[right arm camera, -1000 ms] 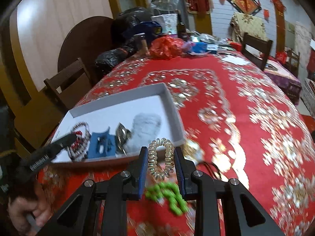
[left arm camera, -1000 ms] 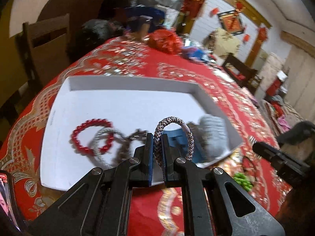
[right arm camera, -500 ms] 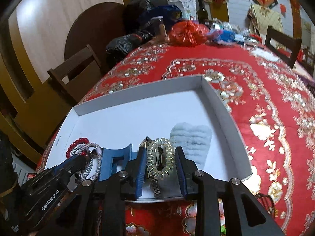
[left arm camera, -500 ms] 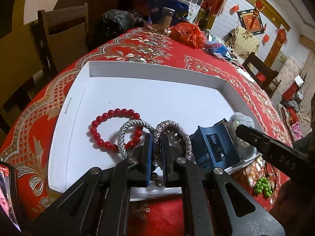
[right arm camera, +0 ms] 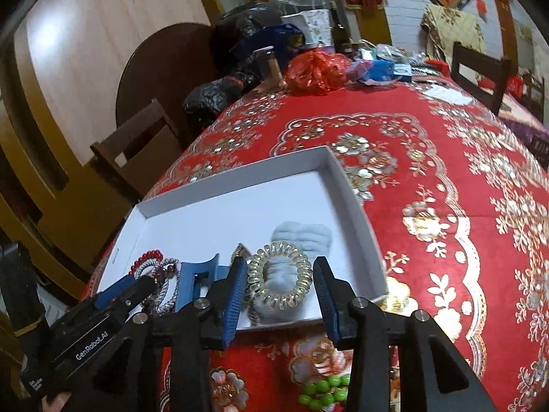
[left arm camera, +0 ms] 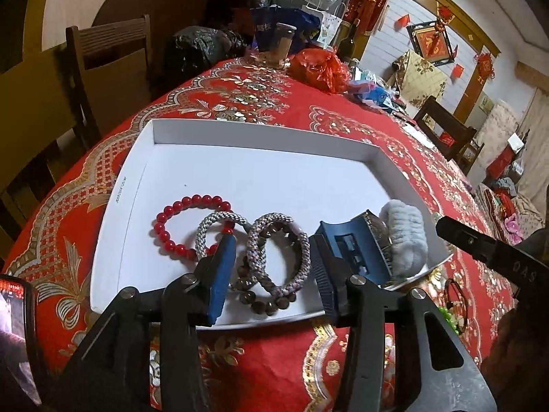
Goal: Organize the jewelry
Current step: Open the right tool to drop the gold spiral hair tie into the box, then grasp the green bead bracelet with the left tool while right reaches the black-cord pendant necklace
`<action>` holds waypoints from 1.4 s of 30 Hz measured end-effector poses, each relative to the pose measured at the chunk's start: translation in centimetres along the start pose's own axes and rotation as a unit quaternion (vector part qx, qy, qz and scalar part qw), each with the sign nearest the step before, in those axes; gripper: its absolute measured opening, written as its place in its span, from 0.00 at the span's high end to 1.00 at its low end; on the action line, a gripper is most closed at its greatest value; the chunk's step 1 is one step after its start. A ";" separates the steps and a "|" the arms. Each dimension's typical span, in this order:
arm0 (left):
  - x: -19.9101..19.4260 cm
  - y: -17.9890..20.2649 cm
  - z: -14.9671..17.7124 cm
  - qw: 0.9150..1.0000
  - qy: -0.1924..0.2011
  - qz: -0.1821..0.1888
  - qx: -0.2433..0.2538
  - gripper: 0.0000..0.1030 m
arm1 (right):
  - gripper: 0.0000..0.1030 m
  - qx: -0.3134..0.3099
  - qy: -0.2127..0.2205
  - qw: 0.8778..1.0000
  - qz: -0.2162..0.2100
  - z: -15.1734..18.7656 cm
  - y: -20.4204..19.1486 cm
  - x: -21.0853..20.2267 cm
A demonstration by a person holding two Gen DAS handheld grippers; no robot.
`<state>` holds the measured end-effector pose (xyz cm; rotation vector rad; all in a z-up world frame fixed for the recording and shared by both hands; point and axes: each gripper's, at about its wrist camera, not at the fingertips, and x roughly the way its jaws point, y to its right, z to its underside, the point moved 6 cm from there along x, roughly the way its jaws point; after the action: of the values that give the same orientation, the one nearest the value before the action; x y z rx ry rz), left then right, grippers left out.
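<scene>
Both tools, left tool [left arm camera: 272,267] and right tool [right arm camera: 279,288], have just spread; withdrawal may snag braided bracelet [left arm camera: 279,254] or coil tie [right arm camera: 279,279], dragging either from the tray [left arm camera: 260,137].

"GenRobot.AI" on left hand-held gripper [right arm camera: 120,295]; "DAS" on right hand-held gripper [left arm camera: 446,223].

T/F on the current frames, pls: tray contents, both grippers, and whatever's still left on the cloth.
1. The left gripper is clamped on the braided bracelet. False: its jaws have just opened and the bracelet lies loose in the white tray.
2. The clear coil hair tie lies in the tray. True.
3. The right gripper stands open. True.
4. The green beads are in the tray. False: they lie on the red tablecloth.
</scene>
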<state>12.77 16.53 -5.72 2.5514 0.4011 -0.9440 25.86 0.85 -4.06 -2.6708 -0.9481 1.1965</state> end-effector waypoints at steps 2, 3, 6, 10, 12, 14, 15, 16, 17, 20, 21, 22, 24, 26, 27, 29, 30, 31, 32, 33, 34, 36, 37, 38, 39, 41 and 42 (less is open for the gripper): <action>-0.3 0.0 0.0 1.000 0.002 0.000 -0.001 0.57 | 0.63 0.010 0.008 1.000 -0.012 -0.3 0.2 -0.1; -0.4 0.1 0.1 1.000 0.002 -0.002 0.001 0.57 | 0.63 0.012 0.009 1.000 -0.014 -0.4 0.1 0.0; -0.4 0.1 0.3 1.000 -0.002 -0.002 0.006 0.57 | 0.63 0.022 0.001 1.000 -0.018 -0.7 0.3 1.0; -0.2 0.4 0.4 1.000 -0.005 -0.003 0.009 0.57 | 0.47 0.047 -0.004 0.999 -0.024 -1.1 1.0 1.7; -0.2 0.5 0.4 1.000 -0.006 -0.002 0.009 0.57 | 0.47 0.056 -0.004 0.998 -0.030 -1.2 1.2 1.4; -0.2 0.9 0.6 1.000 -0.008 0.002 0.012 0.54 | 0.47 0.061 0.004 0.997 -0.036 -1.5 1.5 0.4; -0.2 1.3 0.7 1.000 -0.008 0.006 0.016 0.53 | 0.47 0.060 0.008 0.997 -0.037 -1.6 1.7 -0.2; -0.3 1.6 0.8 1.000 -0.008 0.010 0.020 0.52 | 0.47 0.058 0.011 0.998 -0.031 -1.6 2.2 -1.1; -0.4 2.2 1.0 0.999 -0.008 0.019 0.027 0.51 | 0.47 0.055 0.010 0.998 -0.026 -1.5 2.6 -1.7; -0.9 4.5 1.9 0.997 -0.012 0.048 0.052 0.49 | 0.47 0.040 0.002 0.999 0.008 -0.5 4.8 -3.7; -1.0 5.2 2.2 0.996 -0.015 0.059 0.060 0.48 | 0.47 0.036 -0.001 0.999 0.015 -0.1 5.5 -4.2; -1.1 6.3 2.8 0.995 -0.019 0.072 0.072 0.43 | 0.47 0.032 -0.009 0.999 0.028 0.8 6.4 -4.6; -1.5 7.8 3.5 0.992 -0.015 0.080 0.096 0.35 | 0.47 0.032 -0.023 0.998 0.046 2.2 8.1 -5.0; -1.6 9.8 4.7 0.986 -0.027 0.102 0.126 0.33 | 0.47 0.041 -0.037 0.996 0.065 4.1 9.7 -5.4; -1.6 10.6 5.2 0.983 -0.035 0.113 0.138 0.33 | 0.47 0.045 -0.041 0.996 0.069 4.8 10.2 -5.5; -1.6 12.5 6.3 0.975 -0.045 0.131 0.172 0.33 | 0.47 0.057 -0.051 0.993 0.087 6.3 11.5 -5.9; -1.4 13.3 6.8 0.971 -0.050 0.136 0.188 0.33 | 0.47 0.067 -0.060 0.990 0.108 6.9 12.2 -6.0; -1.1 14.3 7.3 0.966 -0.059 0.141 0.207 0.33 | 0.47 0.078 -0.065 0.987 0.121 7.3 12.8 -6.1; -0.8 14.9 7.5 0.963 -0.065 0.144 0.218 0.33 | 0.47 0.087 -0.067 0.986 0.123 7.6 13.3 -6.1; -0.2 15.6 7.6 0.960 -0.073 0.148 0.226 0.33 | 0.47 0.095 -0.068 0.986 0.120 7.7 13.6 -6.1; 0.2 16.0 7.7 0.958 -0.080 0.149 0.230 0.33 | 0.47 0.100 -0.064 0.986 0.115 7.7 13.8 -6.2; 1.6 17.0 8.1 0.952 -0.105 0.150 0.244 0.33 | 0.47 0.103 -0.064 0.986 0.116 7.8 13.9 -6.3; 2.2 17.3 8.2 0.949 -0.118 0.154 0.250 0.33 | 0.47 0.104 -0.063 0.986 0.115 7.8 13.9 -6.3; 2.5 17.7 8.2 0.947 -0.115 0.156 0.255 0.34 | 0.47 0.101 -0.062 0.986 0.116 7.9 13.8 -6.5; 2.7 18.0 8.5 0.945 -0.121 0.157 0.260 0.34 | 0.47 0.098 -0.062 0.986 0.117 7.9 13.7 -6.5; 2.8 18.1 9.0 0.942 -0.115 0.145 0.278 0.42 | 0.47 0.090 -0.064 0.988 0.112 7.9 13.3 -6.3; 2.8 18.0 9.0 0.943 -0.110 0.139 0.283 0.64 | 0.47 0.086 -0.065 0.989 0.105 7.8 13.0 -6.2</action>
<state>16.81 -3.05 -9.26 2.8347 -0.3417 -1.3642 23.89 -14.50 -9.33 -2.6322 -0.5548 1.4374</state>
